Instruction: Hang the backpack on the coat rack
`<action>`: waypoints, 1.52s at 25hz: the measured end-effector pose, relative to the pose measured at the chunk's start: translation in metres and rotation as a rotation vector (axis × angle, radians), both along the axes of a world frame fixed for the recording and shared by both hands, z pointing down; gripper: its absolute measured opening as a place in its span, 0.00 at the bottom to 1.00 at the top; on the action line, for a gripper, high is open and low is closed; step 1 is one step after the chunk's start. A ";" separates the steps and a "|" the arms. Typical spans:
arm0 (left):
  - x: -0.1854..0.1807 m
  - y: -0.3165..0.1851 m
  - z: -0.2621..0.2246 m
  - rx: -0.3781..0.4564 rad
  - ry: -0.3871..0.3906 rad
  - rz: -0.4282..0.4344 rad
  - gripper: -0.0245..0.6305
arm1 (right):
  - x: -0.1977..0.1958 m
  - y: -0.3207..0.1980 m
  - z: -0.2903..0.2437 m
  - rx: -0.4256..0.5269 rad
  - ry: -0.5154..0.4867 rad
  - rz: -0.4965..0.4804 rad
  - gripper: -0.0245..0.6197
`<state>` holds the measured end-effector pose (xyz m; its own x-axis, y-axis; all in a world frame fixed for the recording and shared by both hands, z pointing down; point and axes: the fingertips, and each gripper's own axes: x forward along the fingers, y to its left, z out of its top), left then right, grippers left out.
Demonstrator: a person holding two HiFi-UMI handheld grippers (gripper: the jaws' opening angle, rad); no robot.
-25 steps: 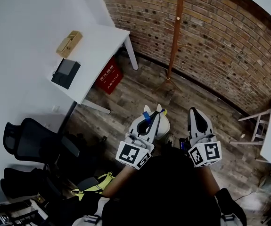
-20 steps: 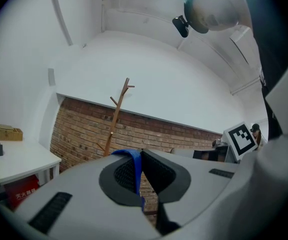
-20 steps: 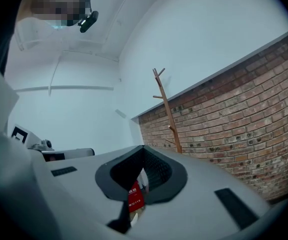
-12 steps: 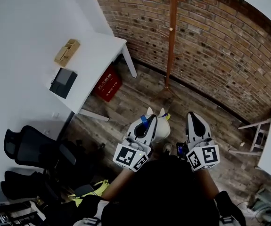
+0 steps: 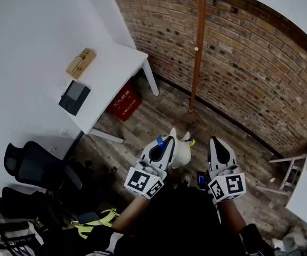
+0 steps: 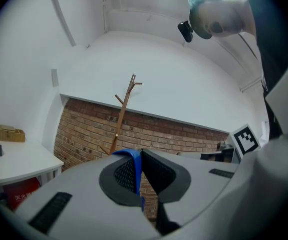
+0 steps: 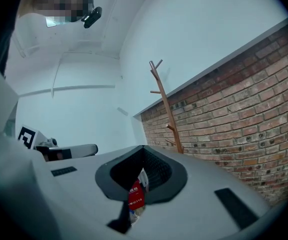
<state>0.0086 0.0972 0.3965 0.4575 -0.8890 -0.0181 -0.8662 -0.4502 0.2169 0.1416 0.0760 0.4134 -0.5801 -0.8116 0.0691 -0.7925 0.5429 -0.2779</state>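
Facing both claws, the brick wall (image 5: 249, 63) fills everything ahead, with plank floor (image 5: 158, 111) running under them up to its foot. Off to the left claw's (image 5: 172, 132) left side stands the white desk (image 5: 110, 68), well clear of it. Straight ahead of the pair, a little nearer the right claw's (image 5: 213, 141) line, the coat rack (image 5: 197, 47) rises against the bricks, its pegs bare, well apart from both tips. Behind and left of the left claw sits a black office chair (image 5: 36, 164). Now the backpack (image 5: 181, 149): white, hanging just under the left claw's tip, between the two claws and off the floor, not on the rack. Under the desk, left of the left claw, a red box (image 5: 124, 101). On the desktop, a dark tablet-like device (image 5: 74, 97) and a small wooden box (image 5: 80, 63) beyond it. Smallest of all, the blue strap (image 6: 132, 171): the left claw's jaws are clamped tight on it, the pads pinching it edge-on. The right claw's jaws are pressed together with nothing between the pads.
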 end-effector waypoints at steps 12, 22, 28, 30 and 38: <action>-0.010 -0.039 0.005 -0.010 0.016 0.051 0.05 | -0.013 -0.035 0.005 0.000 0.018 0.026 0.06; -0.035 -0.069 0.007 -0.020 0.043 0.099 0.05 | -0.041 -0.065 0.003 -0.001 0.010 0.062 0.06; -0.049 -0.090 0.008 -0.016 0.055 0.128 0.05 | -0.050 -0.083 -0.001 0.011 0.016 0.103 0.06; -0.054 -0.094 0.005 -0.005 0.054 0.141 0.05 | -0.053 -0.087 -0.002 0.015 0.018 0.116 0.06; -0.076 -0.112 0.002 0.003 0.043 0.181 0.05 | -0.073 -0.098 0.000 0.007 0.019 0.177 0.06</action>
